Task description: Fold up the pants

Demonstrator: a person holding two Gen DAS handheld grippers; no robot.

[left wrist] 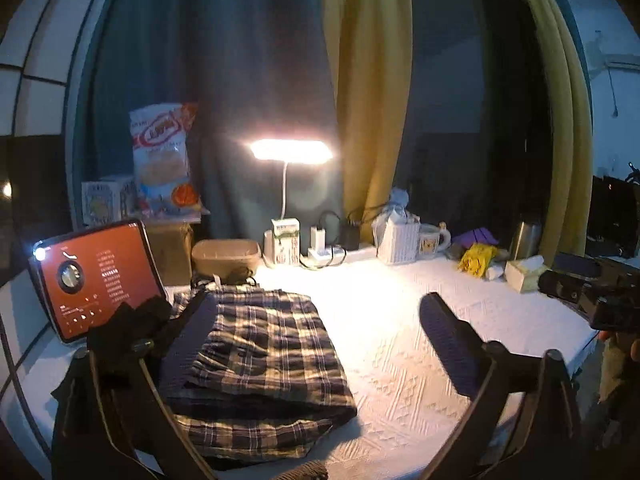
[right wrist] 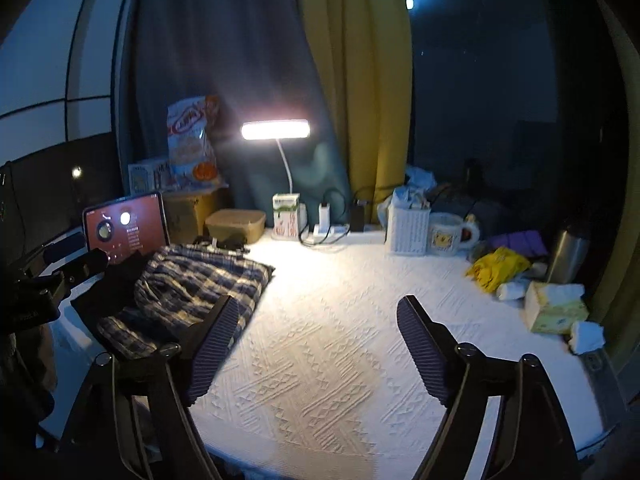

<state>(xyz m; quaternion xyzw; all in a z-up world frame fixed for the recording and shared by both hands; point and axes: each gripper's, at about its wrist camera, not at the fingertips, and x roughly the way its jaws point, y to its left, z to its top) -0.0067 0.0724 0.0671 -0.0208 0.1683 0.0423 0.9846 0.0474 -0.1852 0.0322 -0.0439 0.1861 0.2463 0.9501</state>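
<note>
Setting: a table covered by a white textured cloth (right wrist: 320,360) is seen in a dim room, lit by a desk lamp (right wrist: 275,130) at its far edge, with dark blue and yellow curtains (right wrist: 352,80) hung behind.
Pants: the plaid pants (left wrist: 256,344) are laid folded in a thick stack on the left part of the table; in the right wrist view the same stack (right wrist: 192,292) is seen at the left, just in front of the tablet.
Dark garment: a black cloth (left wrist: 128,328) is bunched against the left side of the pants.
Left gripper: the left gripper (left wrist: 316,356) is held low over the table with its jaws spread wide. One ribbed pad is seen over the left edge of the pants, the other over bare cloth to the right. Nothing is gripped between them.
Right gripper: the right gripper (right wrist: 316,352) is held above bare tablecloth, right of the pants, with its jaws released and nothing between them.
Tablet: a tablet (left wrist: 96,280) with a red screen is propped upright at the left edge.
Back row: a snack bag (left wrist: 164,160), a tan lidded box (left wrist: 226,256), a white woven basket (right wrist: 408,228) and a mug (right wrist: 452,236) are lined along the far edge.
Right side: a yellow crumpled item (right wrist: 500,268), a steel flask (right wrist: 568,256) and a tissue box (right wrist: 556,308) are grouped near the right edge.
</note>
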